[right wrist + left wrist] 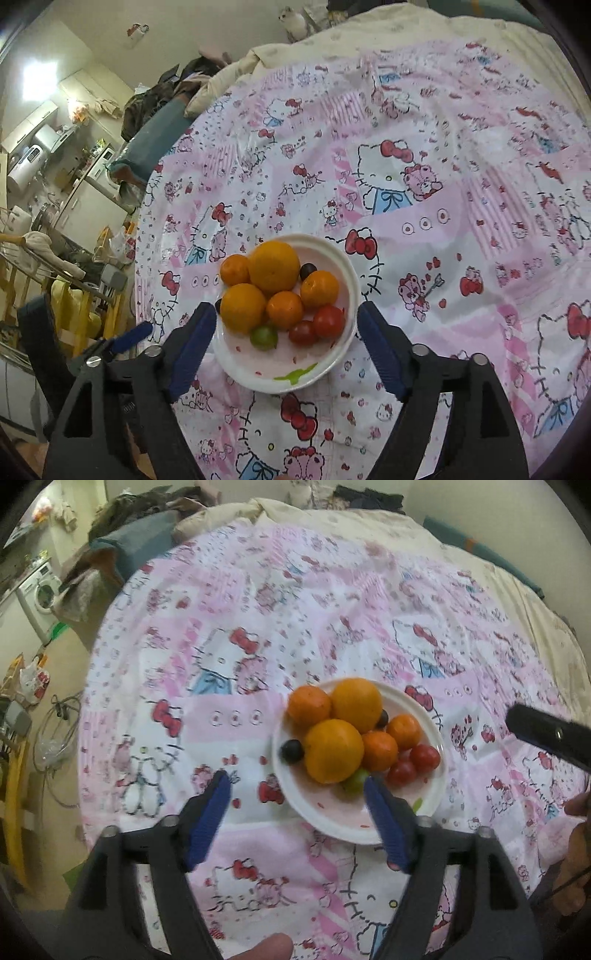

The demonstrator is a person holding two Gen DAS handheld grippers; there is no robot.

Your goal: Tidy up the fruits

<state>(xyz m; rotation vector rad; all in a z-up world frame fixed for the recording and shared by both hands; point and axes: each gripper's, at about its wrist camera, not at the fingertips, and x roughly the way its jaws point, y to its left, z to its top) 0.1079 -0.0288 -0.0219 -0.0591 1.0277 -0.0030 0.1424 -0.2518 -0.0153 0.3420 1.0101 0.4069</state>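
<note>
- All the fruit sits heaped on one white plate (pixel 345 273) on the pink cartoon-print bedspread (pixel 443 221), towards the bed's near edge; nothing lies loose on the cloth, so the sorting looks either about to begin or nearly done (I cannot tell which).
- The pile: two large oranges (pixel 274 266), three smaller tangerines (pixel 320 289), two cherry tomatoes (pixel 328 321), one green grape (pixel 264 336) and two dark grapes (pixel 307 270), most of them touching.
- To do this step well, I would take a fruit at the pile's near rim first, such as the green grape or a tomato. These are small and soft, so close gently and lift straight up, lest the round oranges roll off the plate.
- The right gripper (pixel 286 317) is spread wide and holds nothing; seen from its own camera, the near half of the plate lies between its blue fingers (pixel 192 343), apparently above it.
- The left gripper (pixel 297 786) is likewise wide and empty, offset towards the plate's left edge: its right finger overlaps the plate's near rim (pixel 332 830) beside the green grape, its left finger is over bare cloth.
</note>
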